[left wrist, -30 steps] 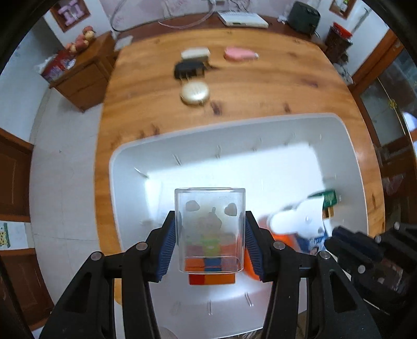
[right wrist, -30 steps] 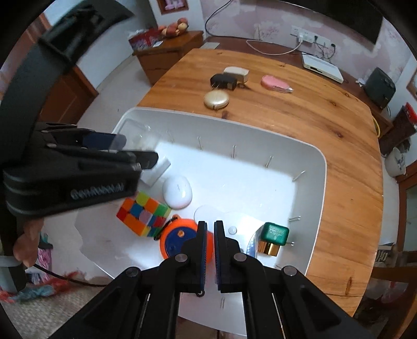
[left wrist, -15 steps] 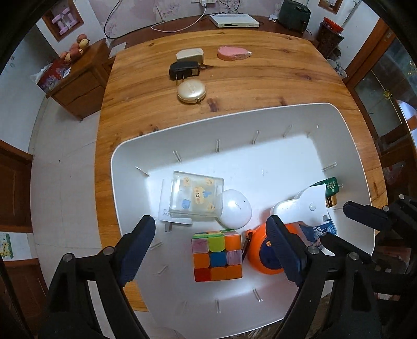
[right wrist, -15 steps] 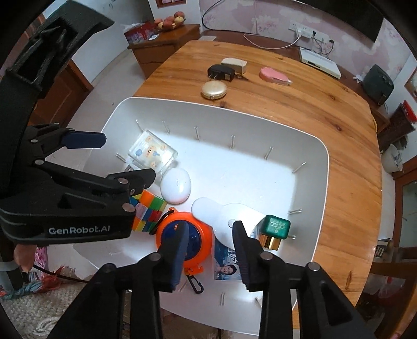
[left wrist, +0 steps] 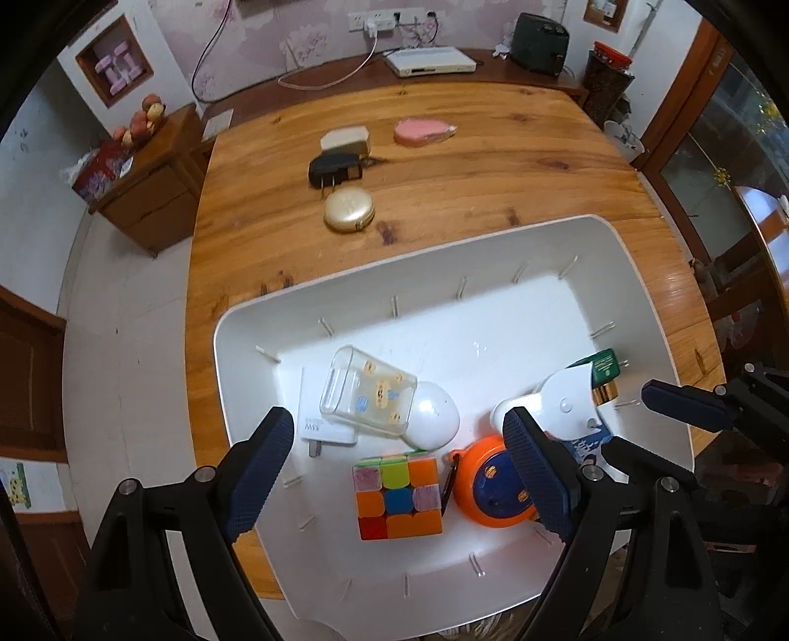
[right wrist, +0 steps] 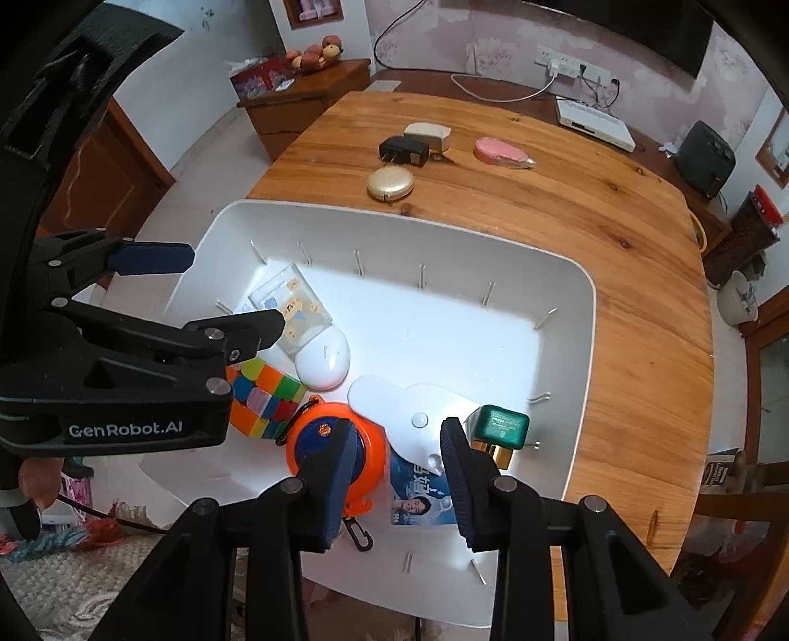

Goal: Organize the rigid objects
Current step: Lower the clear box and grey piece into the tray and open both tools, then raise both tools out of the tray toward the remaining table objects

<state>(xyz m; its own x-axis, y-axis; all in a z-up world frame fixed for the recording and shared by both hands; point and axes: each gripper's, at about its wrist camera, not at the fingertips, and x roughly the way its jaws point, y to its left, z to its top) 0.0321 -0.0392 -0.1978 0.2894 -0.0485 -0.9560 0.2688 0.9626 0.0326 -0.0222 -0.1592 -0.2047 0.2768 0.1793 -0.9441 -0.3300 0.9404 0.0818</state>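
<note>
A white tray (left wrist: 636,276) on the wooden table holds a clear plastic box (left wrist: 367,397) lying on its side, a white egg-shaped case (left wrist: 434,416), a colour cube (left wrist: 398,495), an orange reel (left wrist: 493,493), a white fan (right wrist: 409,414) and a green plug (right wrist: 503,424). My left gripper (left wrist: 399,480) is open and empty above the cube. My right gripper (right wrist: 402,473) is open and empty above the orange reel (right wrist: 335,444) and fan. Beyond the tray lie a gold compact (left wrist: 349,211), a black charger (left wrist: 335,169), a beige box (left wrist: 345,139) and a pink case (left wrist: 424,132).
A white charger (left wrist: 315,419) lies under the clear box. A booklet (right wrist: 419,493) lies under the fan. A white router (left wrist: 430,61) and a dark speaker (left wrist: 541,29) stand on the sideboard behind the table. A wooden cabinet (left wrist: 148,187) stands at the left.
My left gripper opened and let go of the clear box, which now lies tilted in the tray, then rose and pulled back. My right gripper went from shut to open.
</note>
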